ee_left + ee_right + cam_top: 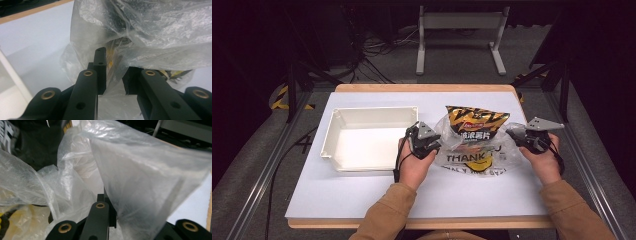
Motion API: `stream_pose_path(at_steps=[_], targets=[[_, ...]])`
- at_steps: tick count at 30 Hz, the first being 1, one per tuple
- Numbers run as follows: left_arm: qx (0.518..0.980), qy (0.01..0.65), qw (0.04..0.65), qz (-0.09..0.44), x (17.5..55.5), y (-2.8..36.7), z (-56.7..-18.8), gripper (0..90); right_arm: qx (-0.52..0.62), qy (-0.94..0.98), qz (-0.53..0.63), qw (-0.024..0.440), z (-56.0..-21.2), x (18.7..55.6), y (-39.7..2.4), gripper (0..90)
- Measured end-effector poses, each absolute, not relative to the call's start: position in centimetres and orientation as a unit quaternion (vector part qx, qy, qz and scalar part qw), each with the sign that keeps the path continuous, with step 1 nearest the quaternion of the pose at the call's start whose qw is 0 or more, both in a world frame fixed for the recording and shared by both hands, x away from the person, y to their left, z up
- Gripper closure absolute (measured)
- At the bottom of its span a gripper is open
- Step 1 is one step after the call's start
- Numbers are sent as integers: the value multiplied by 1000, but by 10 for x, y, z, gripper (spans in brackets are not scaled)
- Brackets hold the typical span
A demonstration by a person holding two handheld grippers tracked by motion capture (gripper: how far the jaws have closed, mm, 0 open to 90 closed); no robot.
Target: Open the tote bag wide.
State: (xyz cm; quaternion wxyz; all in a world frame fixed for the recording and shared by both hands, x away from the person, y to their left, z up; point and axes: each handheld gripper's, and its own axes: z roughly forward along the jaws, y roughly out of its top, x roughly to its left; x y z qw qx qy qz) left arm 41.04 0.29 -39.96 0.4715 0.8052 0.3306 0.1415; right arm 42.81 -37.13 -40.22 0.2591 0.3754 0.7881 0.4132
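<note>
Two grippers at a clear plastic bag (472,150) on the white counter (362,190).
My left gripper (428,142) pinches the bag's left edge, its fingers (100,67) nearly closed on the film. My right gripper (518,135) is at the right edge; film hides one finger, so I cannot tell its grip. Inside sits a black-and-yellow chip packet (476,122). A white bin (367,137) stands just left.
</note>
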Motion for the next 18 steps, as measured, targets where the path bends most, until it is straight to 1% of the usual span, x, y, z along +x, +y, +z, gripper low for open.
stream_pose_path(at_steps=[4,12,16,18], targets=[[806,329,473,139,404,-1,-407,763,380,793,404,251,-409,429,-373,869],[814,331,460,132,403,-3,-418,760,385,802,389,240,-418,430,-372,851],[820,326,452,132,402,-7,-422,755,388,800,392,237,-417,429,-373,814],[822,327,448,131,402,-9,-425,752,386,796,403,236,-413,427,-375,768]])
